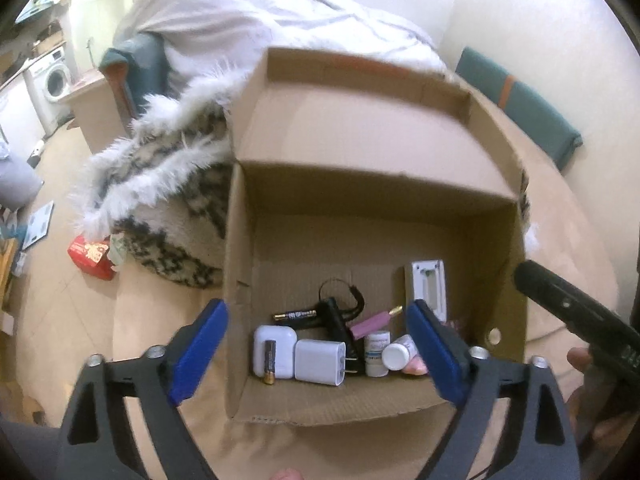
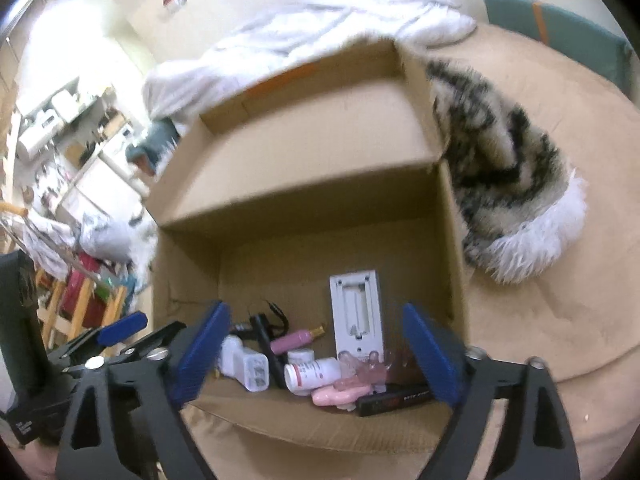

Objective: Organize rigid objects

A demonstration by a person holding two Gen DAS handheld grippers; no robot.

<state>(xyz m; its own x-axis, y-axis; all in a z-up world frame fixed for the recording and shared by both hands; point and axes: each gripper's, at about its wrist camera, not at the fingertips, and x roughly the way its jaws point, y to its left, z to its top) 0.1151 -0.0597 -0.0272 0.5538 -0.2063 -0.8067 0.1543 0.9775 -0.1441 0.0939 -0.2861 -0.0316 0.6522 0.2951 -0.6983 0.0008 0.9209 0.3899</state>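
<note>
- The left gripper (image 1: 320, 354) is hanging wide apart, gripping nothing, above the cardboard box (image 1: 496, 240).
- In the box, a battery (image 1: 269, 362) is lying on a white earbud case (image 1: 280, 344), with a white charger plug (image 1: 320, 362) at its 3 o'clock.
- A white pill bottle (image 2: 312, 372) is lying at 6 o'clock of the upright white remote (image 2: 356, 312).
- The right gripper (image 2: 316, 354) is gaping wide and empty.

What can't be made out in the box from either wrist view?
- White bottle label: right view, too blurred to read.
- Black flat item: right view, under the pink piece and behind the right gripper finger; in the left view hidden behind the left gripper finger.
- Battery print: left view, too small.
- Cardboard box near wall outside: both views, below the frame.
</note>
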